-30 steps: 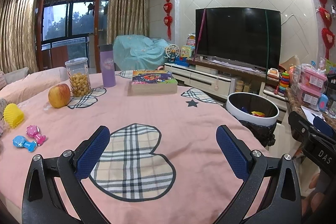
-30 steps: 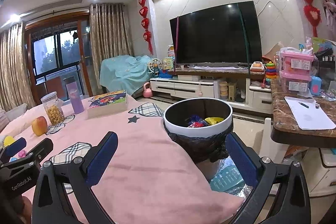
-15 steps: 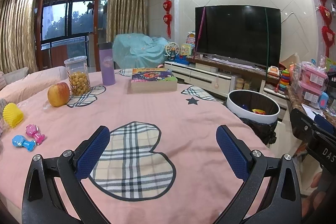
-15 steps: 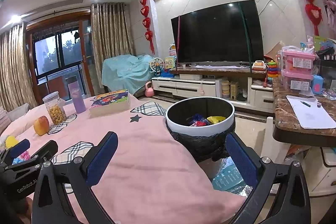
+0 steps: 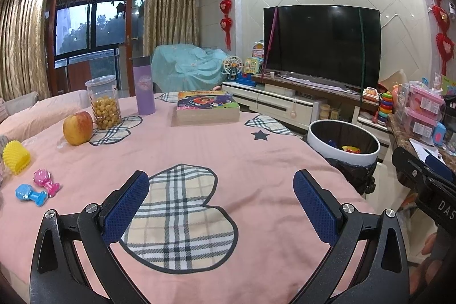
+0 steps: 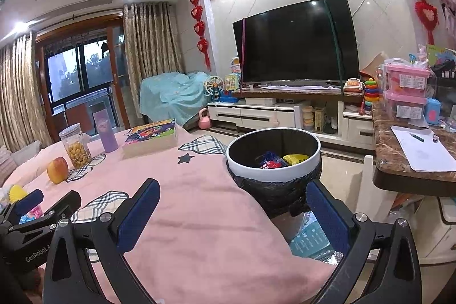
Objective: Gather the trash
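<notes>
Both grippers are hanging over the pink tablecloth (image 5: 199, 150) with plaid patches right now. My left gripper (image 5: 221, 200) has its blue-padded jaws spread wide with nothing between them, same for my right gripper (image 6: 233, 208). The round white-rimmed bin with the black liner (image 6: 273, 167) sits just off the table's far right edge, and I can see some colourful wrappers (image 6: 273, 161) in it, red, blue and yellow, but the bottom is hidden by the rim, so no idea how full it is. The lower half of the bin is cut off behind the cloth and my right finger. On the table, a red-yellow apple (image 5: 77, 128), a clear jar of yellow snacks (image 5: 104, 101), a purple tumbler (image 5: 144, 89) and a boxed colourful puzzle (image 5: 206, 107). Small pink and blue toys (image 5: 38, 188) at the left edge are too tiny to identify.
</notes>
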`<state>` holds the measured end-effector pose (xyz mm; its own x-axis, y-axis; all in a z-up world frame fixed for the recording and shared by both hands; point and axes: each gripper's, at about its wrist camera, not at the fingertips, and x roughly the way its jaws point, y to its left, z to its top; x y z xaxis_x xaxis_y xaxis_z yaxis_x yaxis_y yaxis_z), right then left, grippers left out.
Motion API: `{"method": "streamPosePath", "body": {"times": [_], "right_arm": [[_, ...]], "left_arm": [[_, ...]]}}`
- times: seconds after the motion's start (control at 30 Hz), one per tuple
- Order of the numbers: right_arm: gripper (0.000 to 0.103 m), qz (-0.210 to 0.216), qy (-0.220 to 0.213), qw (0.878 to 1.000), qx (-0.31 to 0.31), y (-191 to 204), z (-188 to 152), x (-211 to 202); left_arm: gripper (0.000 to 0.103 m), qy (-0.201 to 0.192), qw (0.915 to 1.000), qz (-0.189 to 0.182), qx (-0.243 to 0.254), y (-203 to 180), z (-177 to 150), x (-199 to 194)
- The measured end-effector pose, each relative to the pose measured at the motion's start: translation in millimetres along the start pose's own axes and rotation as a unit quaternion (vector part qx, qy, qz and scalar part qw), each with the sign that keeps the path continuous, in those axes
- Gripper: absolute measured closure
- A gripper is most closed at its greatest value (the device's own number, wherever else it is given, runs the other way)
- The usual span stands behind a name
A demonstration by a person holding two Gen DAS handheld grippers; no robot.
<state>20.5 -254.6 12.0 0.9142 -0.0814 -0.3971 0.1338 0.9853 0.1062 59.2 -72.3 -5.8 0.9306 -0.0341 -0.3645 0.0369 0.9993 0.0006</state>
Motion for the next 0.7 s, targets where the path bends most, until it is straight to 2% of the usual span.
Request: {"method": "streamPosePath", "body": {"times": [0.7], "right_arm": [[0.000,0.006,0.011,1.000,0.002,-0.5,-1.1,4.5]], "left_arm": [[0.000,0.003,1.0000,-0.003,0.002,-1.0,-0.2,1.2]]}}
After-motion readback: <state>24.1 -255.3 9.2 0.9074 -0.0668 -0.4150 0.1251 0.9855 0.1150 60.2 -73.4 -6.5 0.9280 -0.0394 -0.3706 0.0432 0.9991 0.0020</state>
